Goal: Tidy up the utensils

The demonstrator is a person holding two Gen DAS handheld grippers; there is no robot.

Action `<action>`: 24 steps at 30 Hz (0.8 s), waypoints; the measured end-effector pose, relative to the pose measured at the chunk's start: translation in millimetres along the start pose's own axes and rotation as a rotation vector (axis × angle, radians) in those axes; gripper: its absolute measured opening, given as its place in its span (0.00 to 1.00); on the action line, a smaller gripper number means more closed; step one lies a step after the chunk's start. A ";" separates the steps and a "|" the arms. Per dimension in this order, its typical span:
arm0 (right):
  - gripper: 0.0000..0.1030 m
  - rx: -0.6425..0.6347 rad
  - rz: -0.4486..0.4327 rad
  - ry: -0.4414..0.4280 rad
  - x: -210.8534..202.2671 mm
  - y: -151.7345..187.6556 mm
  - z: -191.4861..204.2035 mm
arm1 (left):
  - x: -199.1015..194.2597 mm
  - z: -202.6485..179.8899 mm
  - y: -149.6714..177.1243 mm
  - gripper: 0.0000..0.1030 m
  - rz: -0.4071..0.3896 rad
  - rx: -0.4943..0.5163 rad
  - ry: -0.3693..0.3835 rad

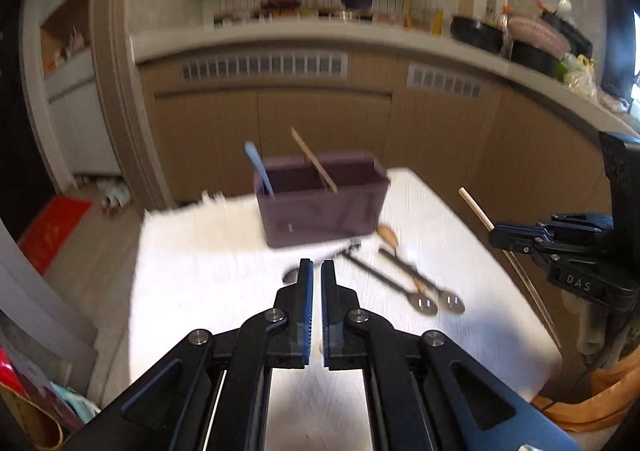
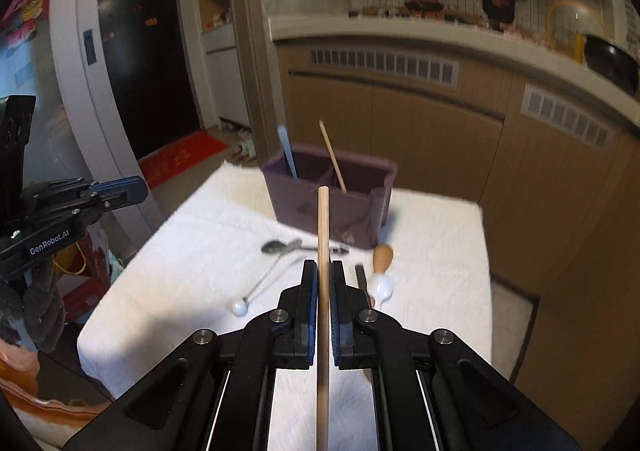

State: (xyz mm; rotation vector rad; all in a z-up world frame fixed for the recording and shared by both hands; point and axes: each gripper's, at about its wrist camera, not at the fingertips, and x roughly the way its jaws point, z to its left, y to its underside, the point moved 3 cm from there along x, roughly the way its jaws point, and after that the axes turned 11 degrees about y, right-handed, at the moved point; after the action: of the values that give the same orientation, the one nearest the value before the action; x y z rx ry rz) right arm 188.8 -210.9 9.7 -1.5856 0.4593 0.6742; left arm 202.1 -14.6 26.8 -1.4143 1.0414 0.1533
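Your right hand-held gripper (image 2: 324,283) clamps a thin wooden chopstick (image 2: 323,331); your left hand-held gripper (image 1: 317,271) is closed, empty, above the white-clothed counter (image 1: 200,291).

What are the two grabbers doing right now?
Left gripper: shut, holding nothing.
Right gripper: shut on a wooden chopstick.

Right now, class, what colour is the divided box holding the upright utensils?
Dull purple: the rectangular plastic utensil box shows best in the left wrist view.
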 end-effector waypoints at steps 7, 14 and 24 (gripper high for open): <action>0.06 0.068 0.176 -0.023 62.3 49.3 -13.6 | 97.9 18.2 24.6 0.33 0.212 -0.107 0.124; 0.06 0.081 0.250 -0.032 98.8 68.1 -23.3 | 175.3 22.3 23.4 0.41 0.324 -0.073 0.097; 0.06 0.068 0.279 -0.059 115.3 76.4 -17.6 | 226.0 23.8 12.6 0.34 0.351 -0.030 0.050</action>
State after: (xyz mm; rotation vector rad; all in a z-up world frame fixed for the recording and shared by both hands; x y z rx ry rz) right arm 228.2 -227.5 -122.9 -1.4469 0.6602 0.9047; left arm 335.9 -99.9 -136.5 -1.2569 1.3283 0.3922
